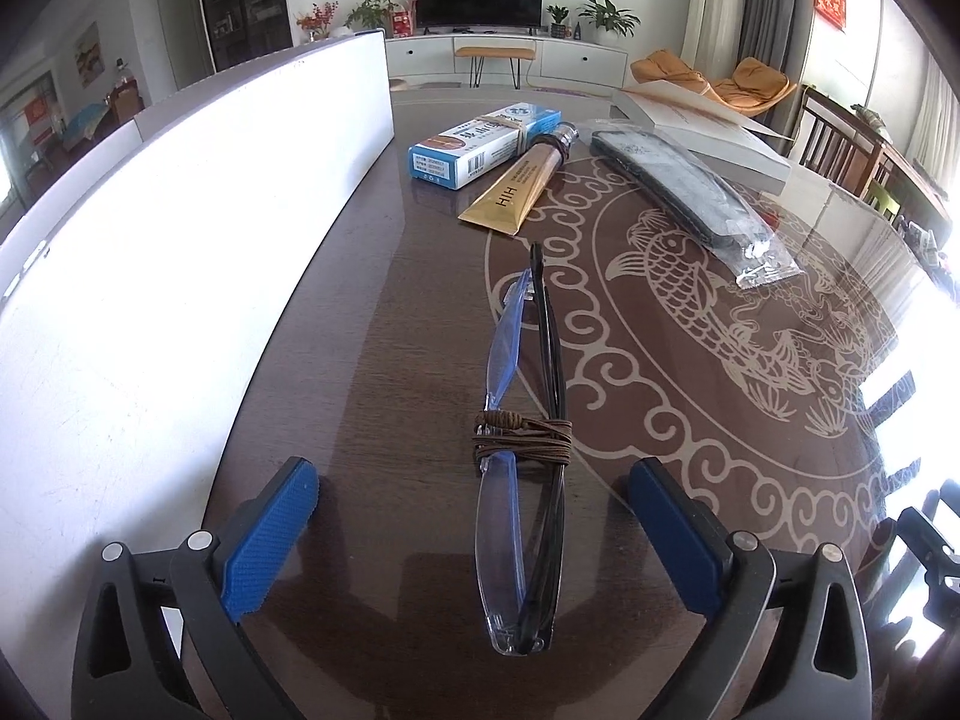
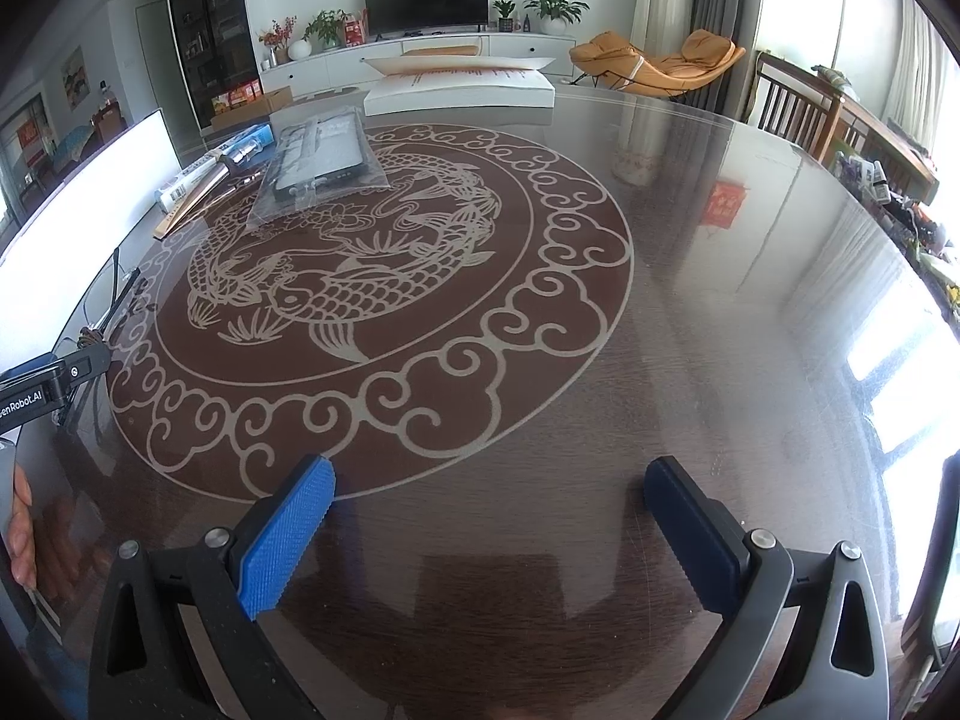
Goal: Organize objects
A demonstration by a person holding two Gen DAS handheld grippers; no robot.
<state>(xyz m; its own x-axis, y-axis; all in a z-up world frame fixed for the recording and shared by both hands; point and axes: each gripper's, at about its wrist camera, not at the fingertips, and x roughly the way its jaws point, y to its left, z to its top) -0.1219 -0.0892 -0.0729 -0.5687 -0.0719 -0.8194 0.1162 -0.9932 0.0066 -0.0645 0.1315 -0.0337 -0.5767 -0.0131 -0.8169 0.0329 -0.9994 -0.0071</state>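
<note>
The left hand-held gripper (image 1: 474,531) stands wide open around the folded glasses (image 1: 525,480), which lie free on the surface (image 1: 390,312) beside the white board (image 1: 180,240), probably lined up with the box (image 1: 480,144) and tube (image 1: 519,180); the right hand-held gripper (image 2: 489,531) is released, empty

I'm working in a home living room: a flat television (image 2: 425,0) on a low white cabinet (image 2: 414,57), potted plants (image 2: 555,6), an orange lounge chair (image 2: 660,63), and a round glass-topped dining table (image 2: 690,312).
</note>
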